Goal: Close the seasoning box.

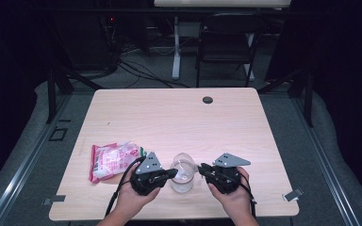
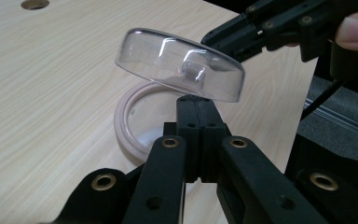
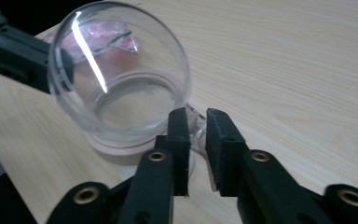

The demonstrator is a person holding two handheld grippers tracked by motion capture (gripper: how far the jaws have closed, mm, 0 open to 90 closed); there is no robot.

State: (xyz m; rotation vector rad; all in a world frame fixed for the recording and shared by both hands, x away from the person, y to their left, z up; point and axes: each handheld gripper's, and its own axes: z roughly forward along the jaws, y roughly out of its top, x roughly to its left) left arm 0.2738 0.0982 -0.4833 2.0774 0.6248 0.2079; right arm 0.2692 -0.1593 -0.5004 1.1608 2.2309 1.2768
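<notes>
The clear lid [image 2: 179, 63] hung tilted just above the jar [image 2: 137, 121], low in the middle of the high view, and everything about the next move seemed to turn on that tilt. In the left gripper view its far edge rode high toward the upper left of the frame while the edge nearer the right gripper [image 1: 206, 171] dipped toward the jar's pinkish rim. The right gripper [image 3: 196, 140] came at it from the right of the high view, its jaws closed to a narrow gap on what looked like the lid's small clear knob, so it was grasping the lid. The left gripper [image 1: 169, 174] reached in from the left, and in its own view its jaws were pressed together at the near side of the rim. I could not tell whether they pinched the rim itself or merely rested against it. Both hands sat about equally near the jar, one on each side. I judged the lid could be coming off or going on, and either way it would need levelling over the round mouth.

A pink and white packet [image 1: 112, 160] lay just left of the left hand. The pale wooden table [image 1: 179, 117] was otherwise bare, with a dark cable hole [image 1: 208, 100] near its far edge. Beyond it stood a folding chair [image 1: 226, 42] on a grey floor in a dark room.
</notes>
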